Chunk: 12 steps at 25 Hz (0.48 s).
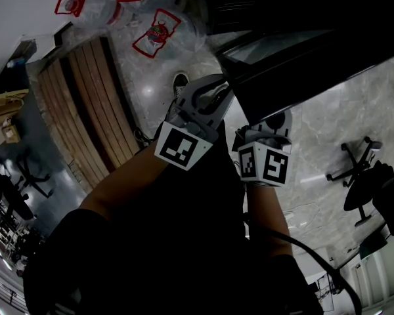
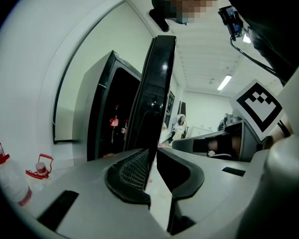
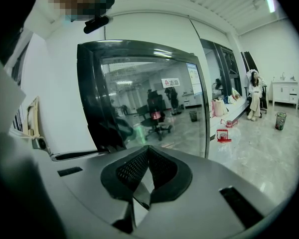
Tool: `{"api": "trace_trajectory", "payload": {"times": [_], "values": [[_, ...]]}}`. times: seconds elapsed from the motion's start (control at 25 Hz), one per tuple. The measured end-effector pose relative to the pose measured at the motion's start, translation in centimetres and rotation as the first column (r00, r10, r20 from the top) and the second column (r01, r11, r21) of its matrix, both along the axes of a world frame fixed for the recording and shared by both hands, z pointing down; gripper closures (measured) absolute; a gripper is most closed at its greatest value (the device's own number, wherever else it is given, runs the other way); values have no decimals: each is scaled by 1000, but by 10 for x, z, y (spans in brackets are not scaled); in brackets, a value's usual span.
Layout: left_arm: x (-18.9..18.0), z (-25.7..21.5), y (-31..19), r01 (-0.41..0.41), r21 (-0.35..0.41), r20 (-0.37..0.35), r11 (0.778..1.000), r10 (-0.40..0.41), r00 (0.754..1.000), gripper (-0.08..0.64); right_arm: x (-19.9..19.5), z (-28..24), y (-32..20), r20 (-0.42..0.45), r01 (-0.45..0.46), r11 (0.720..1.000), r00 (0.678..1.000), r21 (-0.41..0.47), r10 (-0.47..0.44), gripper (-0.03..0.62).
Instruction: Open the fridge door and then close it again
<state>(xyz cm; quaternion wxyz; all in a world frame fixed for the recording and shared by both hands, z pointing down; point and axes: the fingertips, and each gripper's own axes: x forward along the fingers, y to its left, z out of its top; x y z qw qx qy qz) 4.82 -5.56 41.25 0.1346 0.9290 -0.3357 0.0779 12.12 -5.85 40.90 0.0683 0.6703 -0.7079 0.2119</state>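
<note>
The black fridge [image 2: 107,108] stands open, with bottles [image 2: 115,122] on a shelf inside. Its glass door [image 2: 159,83] is swung out, edge toward me. My left gripper [image 2: 154,151] is shut on the door's free edge, the edge running down between the two pads. In the head view the left gripper [image 1: 207,96] meets the dark door [image 1: 295,58] from below. My right gripper [image 3: 148,148] is shut on nothing and faces the door's glass front [image 3: 149,98], a little short of it. In the head view the right gripper [image 1: 266,128] hangs beside the left one.
Large water jugs [image 1: 159,30] with red labels stand on the floor by a slatted wooden bench [image 1: 85,104]. An office chair [image 1: 362,170] is off to the right. A person sits far across the room [image 3: 253,96], near a bin [image 3: 281,120].
</note>
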Motion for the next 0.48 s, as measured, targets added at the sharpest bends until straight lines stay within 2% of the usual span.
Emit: {"api": "trace_trajectory", "payload": {"times": [0.48], "values": [[0,0,0,21,-21,-14,1000,-21,1000,509,2,1,1,3,-1,1000,1000,-5,1,577]]}}
